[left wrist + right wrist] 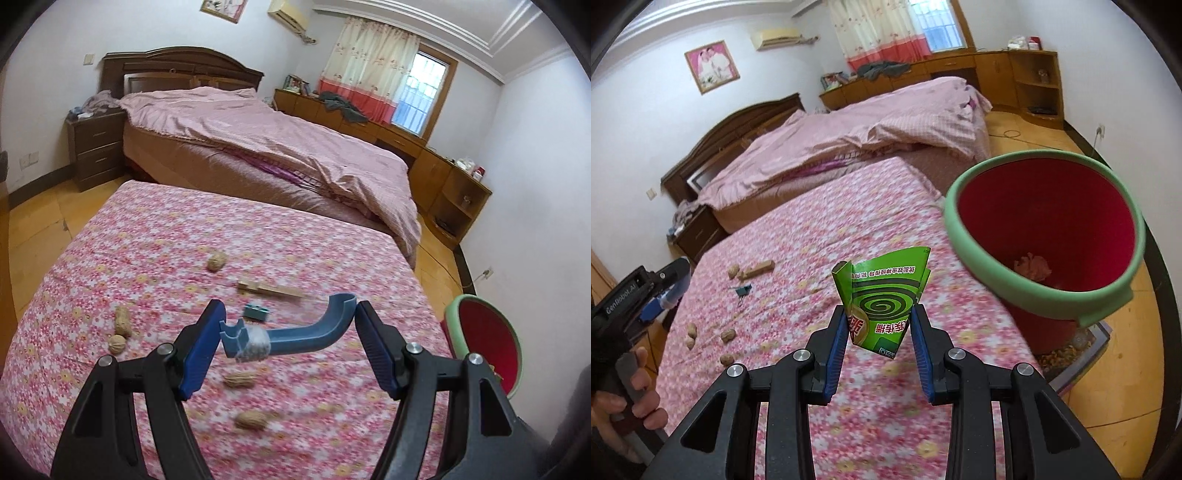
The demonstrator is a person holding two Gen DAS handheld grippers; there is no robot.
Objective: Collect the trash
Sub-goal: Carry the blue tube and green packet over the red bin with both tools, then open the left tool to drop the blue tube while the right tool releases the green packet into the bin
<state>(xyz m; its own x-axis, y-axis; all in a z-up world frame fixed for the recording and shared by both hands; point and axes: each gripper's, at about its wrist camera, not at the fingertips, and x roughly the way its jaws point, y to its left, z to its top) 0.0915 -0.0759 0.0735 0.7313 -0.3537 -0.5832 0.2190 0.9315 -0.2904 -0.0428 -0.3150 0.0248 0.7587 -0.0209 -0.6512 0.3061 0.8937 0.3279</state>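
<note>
My left gripper point(290, 317) is shut on a curved blue plastic piece point(295, 334) with a taped end, held off the floral cloth point(147, 240). In the right wrist view, my right gripper point(881, 317) is shut on a crumpled green mosquito-coil box point(882, 295), lifted above the cloth point(849, 229). The red bin with a green rim point(1045, 295) stands just right of that box; a pinkish scrap lies inside it. Peanuts point(240, 380), walnuts point(217, 261), a wooden piece point(266, 288) and a small teal clip point(255, 313) lie scattered on the cloth. The left gripper point(665, 291) shows at far left, held by a hand point(642, 398).
The bin point(487, 339) sits beyond the cloth's right edge. Behind stands a bed with a pink cover point(277, 147), a dark nightstand point(98, 147) and wooden cabinets point(443, 177) under a curtained window. Yellow floor point(1108, 387) lies around the bin.
</note>
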